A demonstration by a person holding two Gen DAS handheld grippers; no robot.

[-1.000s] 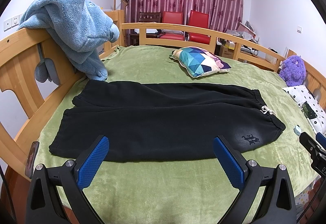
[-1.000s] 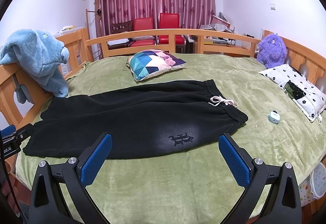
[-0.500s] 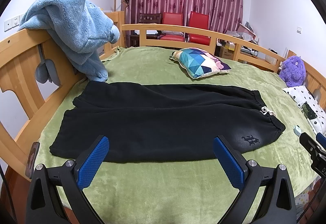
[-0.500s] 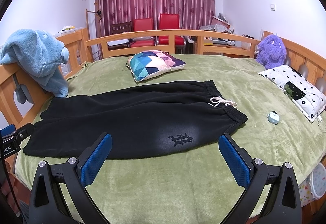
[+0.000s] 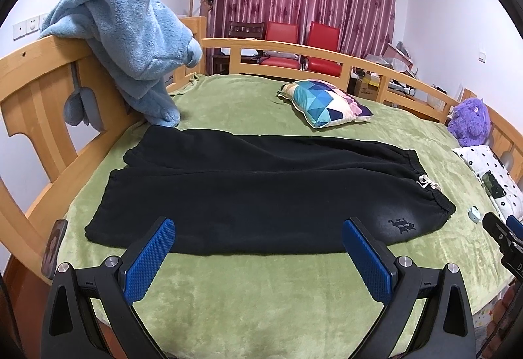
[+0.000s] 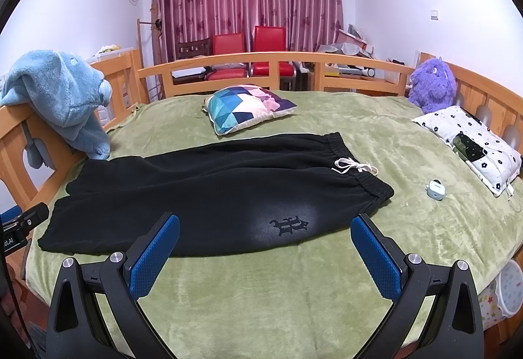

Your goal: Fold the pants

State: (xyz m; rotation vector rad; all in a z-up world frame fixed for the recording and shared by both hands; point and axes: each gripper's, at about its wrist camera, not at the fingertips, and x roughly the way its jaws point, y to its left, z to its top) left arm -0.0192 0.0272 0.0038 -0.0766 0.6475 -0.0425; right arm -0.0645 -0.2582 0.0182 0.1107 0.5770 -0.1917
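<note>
Black pants [image 5: 261,192] lie flat on the green bedspread [image 5: 248,287], legs to the left, waistband with a white drawstring [image 5: 428,182] to the right. They also show in the right wrist view [image 6: 209,192], with a dark logo [image 6: 289,225] near the front edge. My left gripper [image 5: 258,248] is open and empty, held above the bed in front of the pants' near edge. My right gripper [image 6: 264,244] is open and empty, also in front of the near edge, nearer the waistband.
A blue plush blanket [image 5: 130,39] hangs on the wooden bed rail [image 5: 39,88] at left. A patterned cushion [image 6: 248,107] lies behind the pants. A purple plush toy [image 6: 431,84], a flowered pillow [image 6: 470,143] and a small pale case [image 6: 434,189] are at right.
Both grippers have hardly moved; the left wrist view has shifted very slightly. The pants lie as before.
</note>
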